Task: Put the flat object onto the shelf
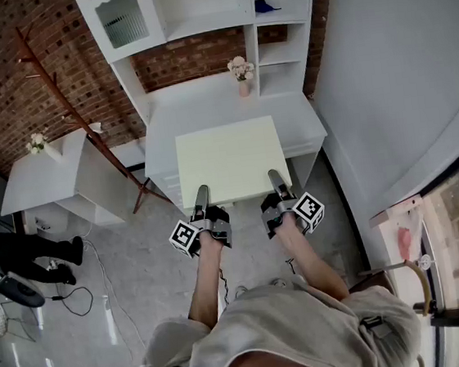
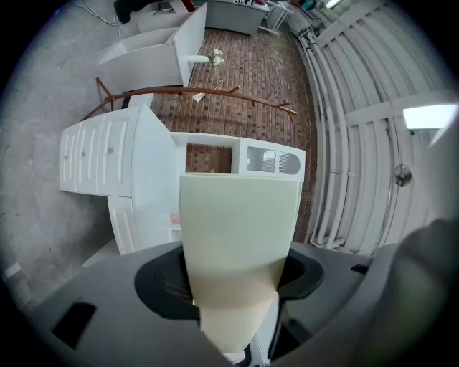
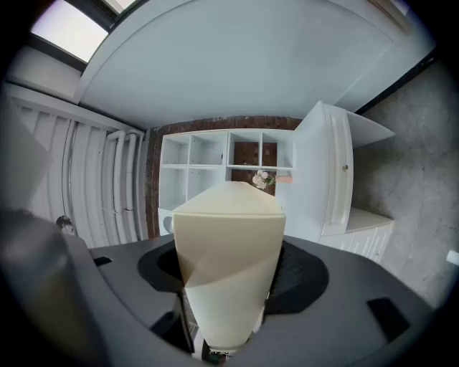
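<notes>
A pale cream flat board [image 1: 231, 162] is held level over the front of the white desk [image 1: 203, 99]. My left gripper [image 1: 202, 193] is shut on its near edge at the left. My right gripper [image 1: 275, 178] is shut on the same edge at the right. In the left gripper view the board [image 2: 237, 236] fills the gap between the jaws. The right gripper view shows the board [image 3: 226, 251] the same way. Beyond the desk stands the white shelf unit [image 1: 201, 9], whose compartments [image 3: 208, 161] also appear in the right gripper view.
A small vase of flowers [image 1: 241, 72] stands at the back of the desk, and a blue object [image 1: 265, 6] lies on an upper shelf. A wooden coat rack [image 1: 63, 99] and a white cabinet [image 1: 56, 182] are at the left. A white wall is at the right.
</notes>
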Motion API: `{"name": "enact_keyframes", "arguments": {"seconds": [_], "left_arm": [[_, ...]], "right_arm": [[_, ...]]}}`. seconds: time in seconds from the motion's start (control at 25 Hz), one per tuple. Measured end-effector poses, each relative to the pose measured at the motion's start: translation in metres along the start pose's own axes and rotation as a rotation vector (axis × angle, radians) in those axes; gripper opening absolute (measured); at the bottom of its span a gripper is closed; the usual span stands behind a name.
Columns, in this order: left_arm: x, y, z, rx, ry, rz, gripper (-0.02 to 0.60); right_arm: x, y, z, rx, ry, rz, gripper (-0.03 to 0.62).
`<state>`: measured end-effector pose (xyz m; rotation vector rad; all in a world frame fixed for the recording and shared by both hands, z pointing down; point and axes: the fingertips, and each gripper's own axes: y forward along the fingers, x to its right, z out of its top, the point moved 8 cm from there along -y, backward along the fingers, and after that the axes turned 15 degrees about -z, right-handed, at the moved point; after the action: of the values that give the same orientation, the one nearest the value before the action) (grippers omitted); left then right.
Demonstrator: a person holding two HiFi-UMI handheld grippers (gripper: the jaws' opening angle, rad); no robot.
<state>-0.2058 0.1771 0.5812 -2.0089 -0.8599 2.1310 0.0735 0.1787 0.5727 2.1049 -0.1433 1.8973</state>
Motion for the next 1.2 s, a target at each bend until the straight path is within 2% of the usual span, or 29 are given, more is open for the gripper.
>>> {"name": "enact_keyframes", "arguments": {"seconds": [0.28,0.48,0.76,1.2], "left_arm": [[-0.001,-0.004,-0.001,0.003,-0.002,0.008,0.282],[0.006,-0.006,-0.009,0.001,0.0,-0.012,0.282],[0.011,-0.002,-0.018,-0.014,0.027,-0.008,0.282],[0.011,0.011,-0.062,0.009,0.038,-0.023,0.282]], "right_arm": [[0.001,-0.001,0.0,-0.005,0.003,0.021,0.293],[0.001,-0.008,0.002,0.001,0.005,0.033,0.293],[-0.003,-0.015,0.014,-0.005,0.012,0.046,0.295],[0.002,-0.025,0.056,-0.034,-0.004,0.044,0.295]]}}
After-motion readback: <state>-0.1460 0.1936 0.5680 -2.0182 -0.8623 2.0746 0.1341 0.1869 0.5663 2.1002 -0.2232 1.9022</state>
